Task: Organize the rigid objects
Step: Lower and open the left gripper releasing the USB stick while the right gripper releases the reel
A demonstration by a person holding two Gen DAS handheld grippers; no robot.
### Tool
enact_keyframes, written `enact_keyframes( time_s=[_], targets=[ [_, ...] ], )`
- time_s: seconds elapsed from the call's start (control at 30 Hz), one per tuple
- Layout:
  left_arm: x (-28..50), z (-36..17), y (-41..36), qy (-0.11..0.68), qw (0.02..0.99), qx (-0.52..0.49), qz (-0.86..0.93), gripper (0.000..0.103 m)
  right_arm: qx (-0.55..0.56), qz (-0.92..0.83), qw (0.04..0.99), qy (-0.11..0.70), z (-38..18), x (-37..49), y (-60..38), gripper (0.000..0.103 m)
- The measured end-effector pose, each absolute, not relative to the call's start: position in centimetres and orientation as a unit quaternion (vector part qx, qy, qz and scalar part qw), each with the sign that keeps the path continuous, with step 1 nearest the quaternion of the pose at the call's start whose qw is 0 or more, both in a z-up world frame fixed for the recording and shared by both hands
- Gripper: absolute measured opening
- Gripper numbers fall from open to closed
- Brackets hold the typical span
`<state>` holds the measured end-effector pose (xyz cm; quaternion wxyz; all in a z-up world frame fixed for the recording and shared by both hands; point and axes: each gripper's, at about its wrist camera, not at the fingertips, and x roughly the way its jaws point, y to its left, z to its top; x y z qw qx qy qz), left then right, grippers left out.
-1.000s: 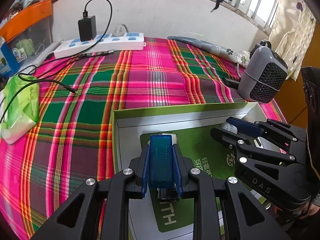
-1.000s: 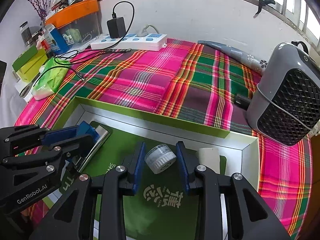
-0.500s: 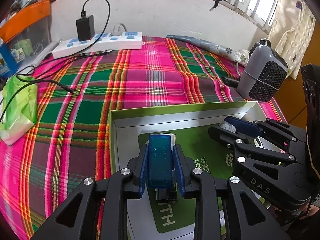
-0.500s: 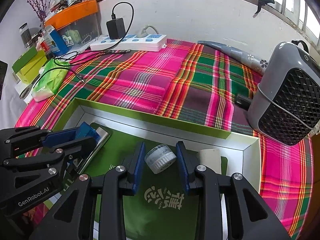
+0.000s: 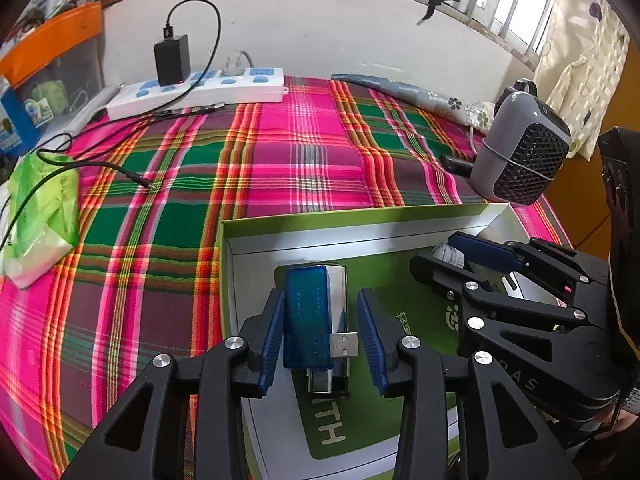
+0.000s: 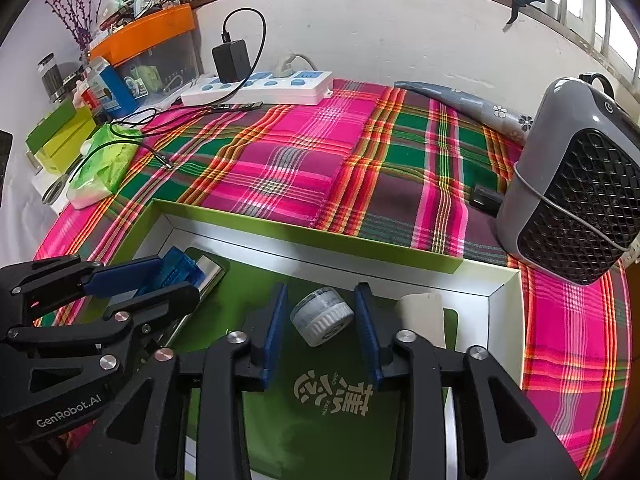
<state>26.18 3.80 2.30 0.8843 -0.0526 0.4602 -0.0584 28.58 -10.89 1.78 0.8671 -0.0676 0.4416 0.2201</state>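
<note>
Left gripper (image 5: pixel 322 332), marked "GenRobot.AI", jaws just opened – translucent blue plastic USB stick (image 5: pixel 307 316) leans on its left pad, in the green-walled cardboard box (image 6: pixel 304 236) near left wall. Right gripper (image 6: pixel 322 334) also just widened, apart around ribbed white-capped jar (image 6: pixel 322 316).

Left gripper (image 5: pixel 320 332), black two-finger claw with blue ribbed pads: jaws just been opening, now apart; translucent blue USB stick (image 5: pixel 306 316) between them, leaning on left pad, clear gap to right pad. Pitched steeply down.

Right gripper (image 6: pixel 320 332), same build: jaws just been opening; small white ribbed-cap jar (image 6: pixel 322 316) between pads, gaps both sides. Pitched steeply down, just beside left claw.
</note>
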Motion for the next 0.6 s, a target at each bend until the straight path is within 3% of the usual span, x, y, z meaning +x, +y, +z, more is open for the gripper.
enact_keyframes(
  time_s=[0.6],
  targets=[
    [23.4,4.1,3.5,0.441,0.895,-0.047,-0.059,0.039,-0.060,0.220,0.877,0.423,3.4,26.3,-11.6,0.043]
  ],
)
